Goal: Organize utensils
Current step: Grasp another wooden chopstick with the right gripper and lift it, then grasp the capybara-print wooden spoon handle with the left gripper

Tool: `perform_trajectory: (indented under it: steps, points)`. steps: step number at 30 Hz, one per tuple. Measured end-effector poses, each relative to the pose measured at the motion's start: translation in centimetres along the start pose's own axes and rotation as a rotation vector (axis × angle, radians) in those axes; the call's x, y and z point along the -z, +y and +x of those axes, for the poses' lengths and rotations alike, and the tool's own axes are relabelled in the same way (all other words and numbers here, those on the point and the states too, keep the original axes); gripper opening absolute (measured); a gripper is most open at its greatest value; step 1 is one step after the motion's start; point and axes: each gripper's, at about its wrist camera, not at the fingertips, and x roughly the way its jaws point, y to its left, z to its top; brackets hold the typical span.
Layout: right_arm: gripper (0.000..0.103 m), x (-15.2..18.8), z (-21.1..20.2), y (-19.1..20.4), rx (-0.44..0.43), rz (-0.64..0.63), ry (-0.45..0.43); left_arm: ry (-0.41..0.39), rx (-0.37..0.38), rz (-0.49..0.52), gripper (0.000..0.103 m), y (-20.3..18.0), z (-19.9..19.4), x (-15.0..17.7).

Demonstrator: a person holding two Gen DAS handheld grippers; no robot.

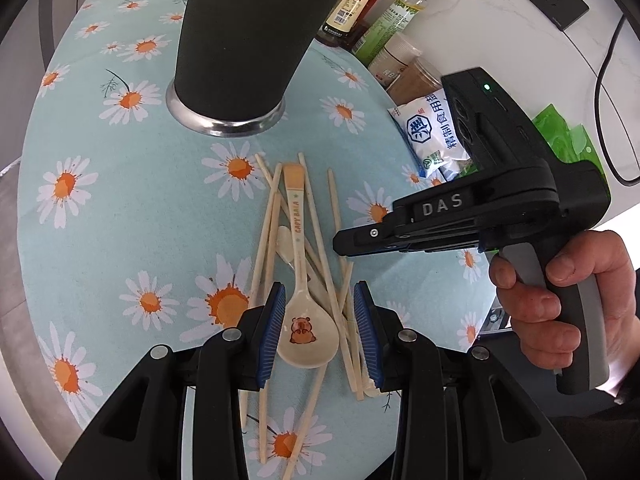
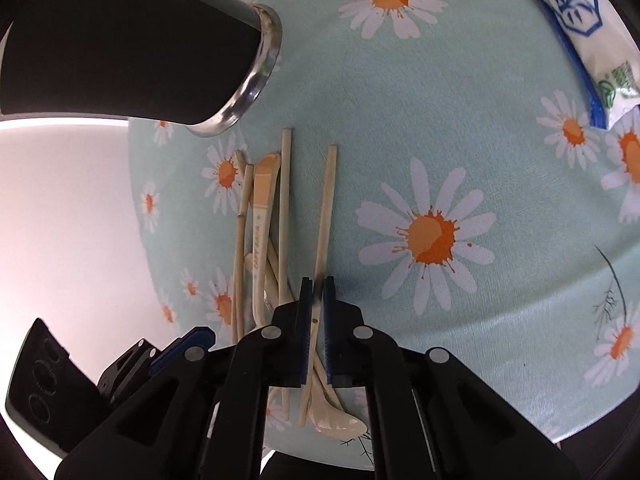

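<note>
**A:** What's the biggest thing there?

**B:** The tablecloth (image 1: pixel 120 200), pale blue-green with white and orange daisies. On it stands a tall dark cup (image 1: pixel 240 40) with a shiny steel rim at its base.

**A:** And the utensils?

**B:** A loose heap just in front of the cup: pale wooden chopsticks (image 1: pixel 276 216) crossing each other, and a cream spoon (image 1: pixel 302 332) lying on top, with a small brown animal drawn in its bowl and "CAPY BARA" printed along the handle. Another plain cream spoon (image 2: pixel 336 424) lies underneath.

**A:** What about the left gripper (image 1: pixel 320 332)?

**B:** Spread wide, its blue pads either side of the printed spoon's bowl; I cannot tell whether they touch it.

**A:** The right gripper (image 2: pixel 318 320)?

**B:** Nearly closed, pinching a single chopstick (image 2: pixel 326 208) on the heap's right edge. The stick has a dark smudge where the pads meet it.

**A:** Anything beside them?

**B:** A white salt bag (image 1: pixel 432 136) and sauce bottles (image 1: pixel 360 4) behind it.
</note>
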Motion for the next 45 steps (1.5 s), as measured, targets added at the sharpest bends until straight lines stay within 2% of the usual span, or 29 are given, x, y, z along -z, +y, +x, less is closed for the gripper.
perform_trajectory:
  steps: [5, 9, 17, 25, 34, 39, 41, 45]
  points:
    - [0.005, 0.0, 0.6, 1.9, 0.059, 0.027, 0.009, -0.010, 0.021, -0.015, 0.034, 0.4, 0.0, 0.4]
    - [0.006, 0.0, 0.9, 2.4, 0.061, 0.038, 0.014, -0.013, 0.035, -0.024, 0.034, 0.5, 0.0, 0.7]
    - [0.006, 0.1, -1.4, -0.9, 0.017, 0.036, 0.006, -0.009, 0.011, -0.026, 0.034, 0.5, -0.5, 1.1]
    - [0.006, 0.2, -3.7, -2.4, -0.044, -0.002, -0.024, 0.019, -0.053, -0.017, 0.034, -0.2, 0.5, -0.4]
    - [0.006, 1.0, -7.2, -2.8, -0.094, -0.097, -0.076, 0.104, -0.174, 0.011, 0.034, -1.0, 2.4, -1.9]
    - [0.006, 0.9, -9.2, -4.4, -0.127, -0.124, -0.078, 0.159, -0.203, 0.037, 0.032, -1.5, 3.9, -2.6]
    - [0.006, 0.9, -9.4, -4.5, -0.139, -0.130, -0.079, 0.177, -0.219, 0.040, 0.024, -1.6, 4.3, -2.8]
    - [0.006, 1.0, -10.2, -5.3, -0.166, -0.145, -0.077, 0.207, -0.251, 0.026, 0.020, -1.3, 5.2, -3.3]
